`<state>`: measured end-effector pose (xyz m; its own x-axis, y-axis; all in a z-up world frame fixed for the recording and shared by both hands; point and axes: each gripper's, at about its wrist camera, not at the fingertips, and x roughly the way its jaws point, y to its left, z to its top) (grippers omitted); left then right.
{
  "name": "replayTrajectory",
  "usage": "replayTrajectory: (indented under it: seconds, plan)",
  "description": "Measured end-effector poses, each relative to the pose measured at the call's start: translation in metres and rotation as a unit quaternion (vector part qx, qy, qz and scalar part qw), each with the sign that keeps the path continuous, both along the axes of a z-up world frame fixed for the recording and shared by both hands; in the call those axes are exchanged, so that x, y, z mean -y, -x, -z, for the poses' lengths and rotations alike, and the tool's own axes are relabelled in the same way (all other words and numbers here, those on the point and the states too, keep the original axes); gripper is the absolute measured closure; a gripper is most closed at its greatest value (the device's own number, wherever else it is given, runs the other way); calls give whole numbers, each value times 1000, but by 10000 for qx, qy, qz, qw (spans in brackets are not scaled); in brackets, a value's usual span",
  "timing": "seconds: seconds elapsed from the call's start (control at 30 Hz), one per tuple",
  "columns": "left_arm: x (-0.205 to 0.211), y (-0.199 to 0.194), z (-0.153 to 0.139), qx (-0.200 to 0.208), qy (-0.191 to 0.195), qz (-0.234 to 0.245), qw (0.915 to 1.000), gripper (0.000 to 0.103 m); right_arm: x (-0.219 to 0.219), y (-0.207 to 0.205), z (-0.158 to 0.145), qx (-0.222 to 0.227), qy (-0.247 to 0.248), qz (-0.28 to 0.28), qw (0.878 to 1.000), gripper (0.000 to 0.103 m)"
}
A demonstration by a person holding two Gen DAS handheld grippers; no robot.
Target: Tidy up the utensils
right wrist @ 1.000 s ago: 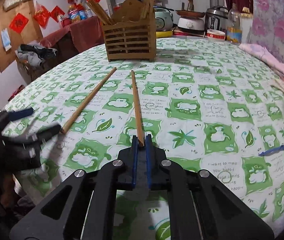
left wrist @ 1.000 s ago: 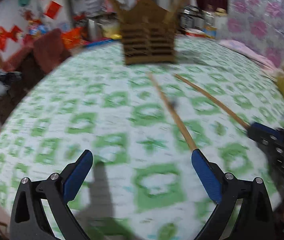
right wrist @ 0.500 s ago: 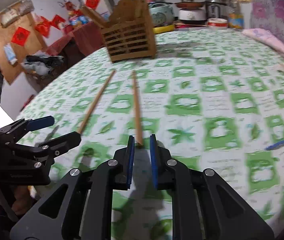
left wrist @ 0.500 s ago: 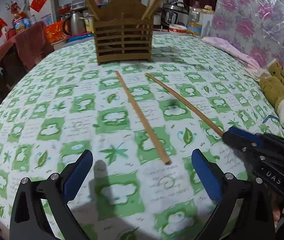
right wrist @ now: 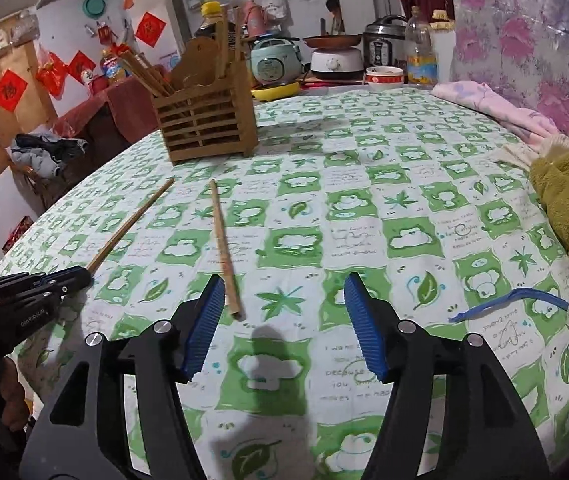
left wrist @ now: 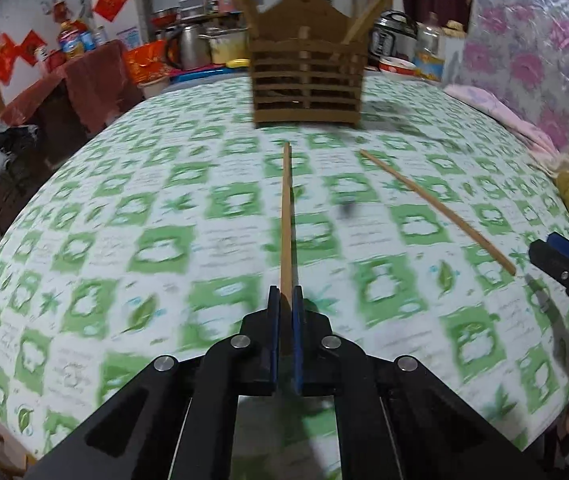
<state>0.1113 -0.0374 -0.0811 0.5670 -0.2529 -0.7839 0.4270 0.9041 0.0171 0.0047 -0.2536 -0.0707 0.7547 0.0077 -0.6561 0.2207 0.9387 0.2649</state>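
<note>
Two wooden chopsticks lie on the green-and-white tablecloth (right wrist: 364,200). My left gripper (left wrist: 285,300) is shut on the near end of one chopstick (left wrist: 286,216), which points toward the wooden slatted utensil holder (left wrist: 307,80). In the right wrist view this gripper (right wrist: 80,276) shows at the left edge, holding the left chopstick (right wrist: 132,224). My right gripper (right wrist: 280,296) is open and empty, just right of the near end of the other chopstick (right wrist: 224,244). That chopstick (left wrist: 436,208) lies free on the cloth. The holder (right wrist: 204,120) has several chopsticks standing in it.
A blue band (right wrist: 508,300) lies on the cloth at the right. A plush toy (right wrist: 568,200) and pink cloth (right wrist: 484,104) sit along the right edge. Kitchen appliances (right wrist: 336,60) stand behind the table. The table edge curves away at the left.
My left gripper moved over the left chopstick's near end and shut on it. My right gripper let go of the other chopstick, opened wide and shifted slightly right.
</note>
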Motion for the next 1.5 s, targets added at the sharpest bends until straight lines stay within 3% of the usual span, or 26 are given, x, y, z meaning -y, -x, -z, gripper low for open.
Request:
replayTrajectory:
  seconds: [0.07, 0.2, 0.27, 0.3, 0.33, 0.37, 0.43, 0.67, 0.87, 0.9, 0.97, 1.03, 1.07, 1.23, 1.5]
  plan:
    - [-8, 0, 0, 28, 72, -47, 10000, 94, -11, -1, 1, 16, -131, -281, 9995, 42]
    - [-10, 1, 1, 172, 148, -10, 9997, 92, -31, -9, 1, -133, 139, -513, 9985, 43]
    - [-8, 4, 2, 303, 64, 2, 9995, 89, -33, -12, 1, -182, 218, -465, 9985, 43]
    - [-8, 5, 3, 356, 23, -34, 9994, 83, -33, -14, 1, -228, 224, -460, 9984, 44]
    - [-8, 6, 3, 379, -11, -89, 9992, 71, -33, -16, 3, -306, 198, -496, 9981, 53]
    - [-9, 5, 3, 345, 19, -125, 9993, 65, -33, -20, 7, -438, 130, -579, 9973, 69]
    - [-12, 2, 3, 147, 257, -26, 9996, 40, -31, -21, 11, -485, 8, -642, 9968, 96]
    - [-6, 7, 5, 251, 121, 35, 9996, 36, -43, -15, 12, -410, 389, -729, 9957, 96]
    - [-8, 6, 4, 274, 147, 31, 9995, 36, -39, -14, 12, -379, 271, -725, 9963, 95]
    - [-8, 7, 4, 301, 156, -1, 9994, 40, -39, -14, 13, -361, 280, -724, 9963, 95]
    - [-9, 8, 3, 364, 145, -36, 9992, 56, -40, -13, 12, -339, 315, -722, 9963, 96]
    - [-10, 8, 1, 291, 229, 43, 9993, 89, -43, -12, 12, -325, 392, -724, 9961, 97]
    - [-10, 8, 1, 249, 245, 57, 9994, 96, -44, -12, 11, -321, 414, -730, 9960, 97]
    - [-10, 10, -4, 223, 315, 71, 9992, 97, -43, -7, 5, -234, 396, -751, 9961, 97]
    - [-13, 22, -29, 506, 416, 90, 9978, 97, -38, 6, -21, 152, 443, -653, 9968, 97]
